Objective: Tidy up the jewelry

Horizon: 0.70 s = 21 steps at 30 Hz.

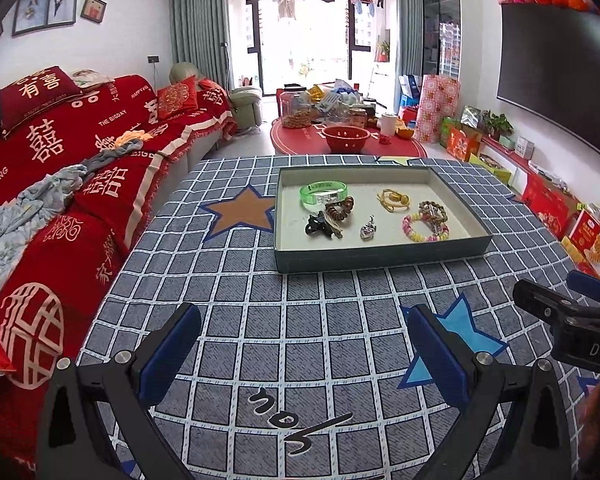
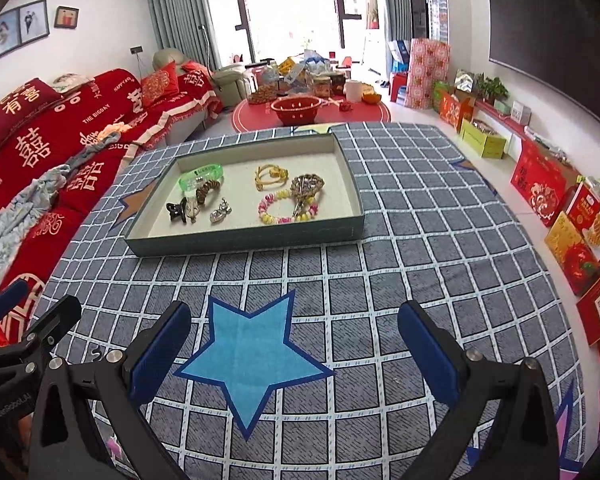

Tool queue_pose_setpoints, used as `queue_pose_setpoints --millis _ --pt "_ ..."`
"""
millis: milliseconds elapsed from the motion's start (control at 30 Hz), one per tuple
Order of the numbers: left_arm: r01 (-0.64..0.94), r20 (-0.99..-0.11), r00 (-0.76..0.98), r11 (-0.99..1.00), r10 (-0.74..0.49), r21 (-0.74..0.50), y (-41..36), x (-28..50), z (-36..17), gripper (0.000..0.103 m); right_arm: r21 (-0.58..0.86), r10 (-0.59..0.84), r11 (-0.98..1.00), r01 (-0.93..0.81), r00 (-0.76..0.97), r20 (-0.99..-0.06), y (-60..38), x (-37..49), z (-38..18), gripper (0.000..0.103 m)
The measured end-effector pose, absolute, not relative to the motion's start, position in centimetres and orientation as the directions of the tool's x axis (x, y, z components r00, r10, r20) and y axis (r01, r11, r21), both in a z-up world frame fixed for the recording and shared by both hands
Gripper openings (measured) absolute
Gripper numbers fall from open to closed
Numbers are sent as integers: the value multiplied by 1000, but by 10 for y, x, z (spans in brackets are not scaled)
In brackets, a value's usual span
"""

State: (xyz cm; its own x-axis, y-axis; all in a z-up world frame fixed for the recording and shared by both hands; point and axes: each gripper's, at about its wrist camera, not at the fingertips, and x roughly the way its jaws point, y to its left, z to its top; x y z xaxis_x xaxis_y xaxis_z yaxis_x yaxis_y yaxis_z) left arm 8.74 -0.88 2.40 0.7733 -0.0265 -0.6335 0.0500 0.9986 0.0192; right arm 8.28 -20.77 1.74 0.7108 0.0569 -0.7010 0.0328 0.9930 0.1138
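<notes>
On your far left a sofa (image 1: 60,184) under a red cover runs beside the table, whose blue checked cloth (image 1: 300,312) carries star patches. Your left gripper (image 1: 304,352) hangs low over the near end of that cloth, its blue-padded fingers (image 1: 172,352) spread wide and holding nothing. Ahead of it, near the middle of the table, sits a shallow grey tray (image 1: 380,258) with all the jewelry inside. Along the tray's left side lie a green bracelet (image 1: 324,194), a brown beaded bracelet (image 1: 340,209) touching it, and a black hair clip (image 1: 314,226) closest to you. In the centre rests a small silver pendant (image 1: 367,231), with a yellow cord bracelet (image 1: 394,200) behind it. At the right a pink and yellow beaded bracelet (image 1: 425,227) lies partly under a brown bead strand (image 1: 432,210). Your right gripper (image 2: 294,356) hovers over a light blue star (image 2: 252,354) at the table's near edge, well short of the tray, jaws likewise spread apart and empty. Along the right wall, red gift boxes (image 2: 540,184) line the floor.
</notes>
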Motion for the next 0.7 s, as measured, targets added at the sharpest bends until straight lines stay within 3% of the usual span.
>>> queue_pose_setpoints --millis 700 --pt "27 -647 762 1000 -19 4 -8 101 25 103 54 3 998 44 748 -664 -204 88 27 103"
